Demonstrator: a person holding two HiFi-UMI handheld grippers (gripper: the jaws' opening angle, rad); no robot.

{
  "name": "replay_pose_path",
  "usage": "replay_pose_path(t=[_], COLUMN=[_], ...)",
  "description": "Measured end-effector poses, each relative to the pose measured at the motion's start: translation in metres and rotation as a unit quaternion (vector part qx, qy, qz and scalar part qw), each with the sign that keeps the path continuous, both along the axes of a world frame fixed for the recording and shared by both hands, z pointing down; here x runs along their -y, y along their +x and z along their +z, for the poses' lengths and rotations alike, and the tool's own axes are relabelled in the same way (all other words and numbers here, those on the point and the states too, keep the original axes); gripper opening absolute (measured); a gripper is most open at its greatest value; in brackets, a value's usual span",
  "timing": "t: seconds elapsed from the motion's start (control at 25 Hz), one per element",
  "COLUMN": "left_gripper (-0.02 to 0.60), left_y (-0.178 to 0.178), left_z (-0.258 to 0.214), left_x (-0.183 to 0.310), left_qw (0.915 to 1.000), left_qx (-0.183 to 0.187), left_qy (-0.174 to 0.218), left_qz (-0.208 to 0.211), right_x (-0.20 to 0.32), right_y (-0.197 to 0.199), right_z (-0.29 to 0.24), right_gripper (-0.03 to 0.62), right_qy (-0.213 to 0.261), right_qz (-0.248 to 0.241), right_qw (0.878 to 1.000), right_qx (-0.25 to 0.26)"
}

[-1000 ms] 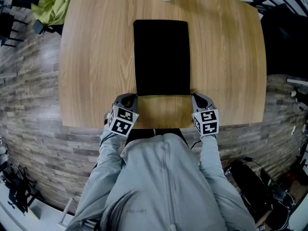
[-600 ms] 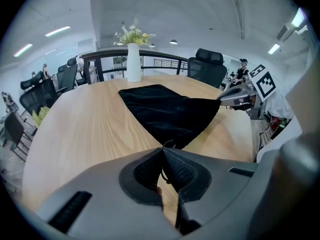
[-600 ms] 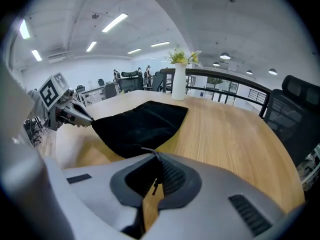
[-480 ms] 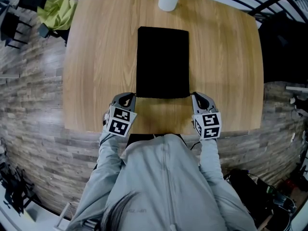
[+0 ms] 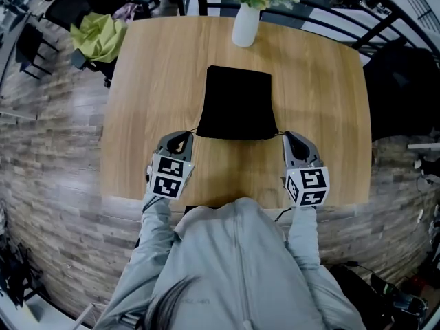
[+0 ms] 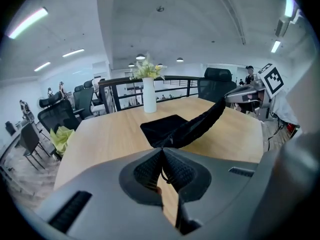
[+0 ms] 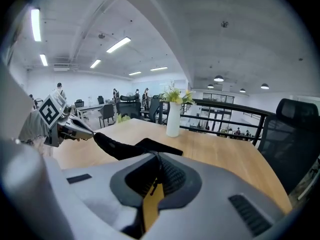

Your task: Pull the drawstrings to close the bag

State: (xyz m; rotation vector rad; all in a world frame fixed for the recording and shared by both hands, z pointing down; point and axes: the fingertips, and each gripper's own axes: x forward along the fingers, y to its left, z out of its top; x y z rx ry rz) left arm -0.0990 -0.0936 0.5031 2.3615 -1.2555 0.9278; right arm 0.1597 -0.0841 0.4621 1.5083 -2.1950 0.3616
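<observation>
Left hand-held gripper (image 5: 185, 137) and right hand-held gripper (image 5: 289, 137) each pinch a drawstring (image 6: 164, 173). The black bag (image 5: 237, 105) lies on the table (image 5: 151, 81), just ahead and between them, its mouth stretched gripper to gripper. Equal reach, so I'd pull outward.

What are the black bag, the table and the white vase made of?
Bag: soft matte black fabric; it sags where lifted. Table: light wood or wood-look laminate, with grain lines. Vase: smooth white, perhaps ceramic; hard to tell.
</observation>
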Motion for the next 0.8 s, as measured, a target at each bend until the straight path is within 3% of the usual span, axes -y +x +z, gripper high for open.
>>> replay_pose_path(t=[0.4,0.8], left_gripper=[0.026,0.026], left_y=[-0.006,-0.009], left_z=[-0.066,-0.075], left_x=[0.03,0.035], left_qw=[0.997,0.9959], left_qx=[0.004,0.0], left_qy=[0.076,0.087], left_qz=[-0.015,-0.026], right_x=[0.019,0.016], right_y=[-0.002,0.004], right_z=[-0.055,-0.079], right_gripper=[0.021,0.021], right_qy=[0.068,0.091], right_qz=[0.006,0.005], right_qw=[0.997,0.995], right_qx=[0.027,0.043])
